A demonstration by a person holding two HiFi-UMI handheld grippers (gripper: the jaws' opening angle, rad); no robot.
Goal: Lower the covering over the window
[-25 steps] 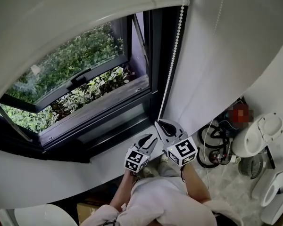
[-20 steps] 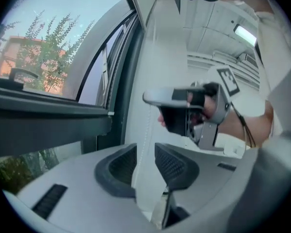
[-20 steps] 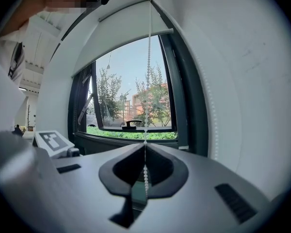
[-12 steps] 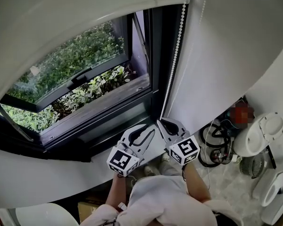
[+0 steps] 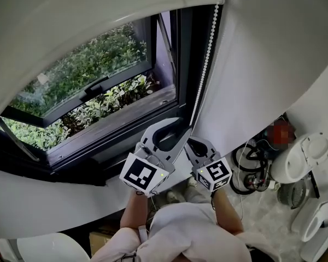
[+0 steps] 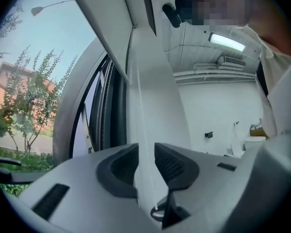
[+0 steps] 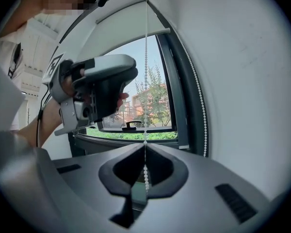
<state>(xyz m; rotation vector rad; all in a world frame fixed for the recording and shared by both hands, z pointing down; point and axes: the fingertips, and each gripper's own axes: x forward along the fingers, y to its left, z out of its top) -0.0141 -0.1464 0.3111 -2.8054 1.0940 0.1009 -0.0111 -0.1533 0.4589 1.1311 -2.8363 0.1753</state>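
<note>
The white roller blind [image 5: 71,26] hangs rolled high over the dark-framed window [image 5: 98,91], which shows green bushes outside. Its white bead chain [image 5: 206,59] drops along the frame's right side into my right gripper [image 5: 195,143]. The right gripper view shows that gripper [image 7: 145,152] shut on the chain [image 7: 146,72], with beads pinched between the pads. My left gripper [image 5: 181,129] is raised just left of the chain with its jaws open. In its own view the left gripper [image 6: 144,152] shows a gap with only white wall behind it. Its housing [image 7: 97,86] sits at upper left in the right gripper view.
A white sill [image 5: 44,201] runs below the window. A white wall [image 5: 262,64] stands to the right of the chain. On the floor at right lie black cables [image 5: 246,168], a white appliance [image 5: 303,154] and a small fan [image 5: 290,192].
My left gripper has risen from low beside the right one, up and forward toward the chain. The right gripper has stayed put, still holding the chain.
</note>
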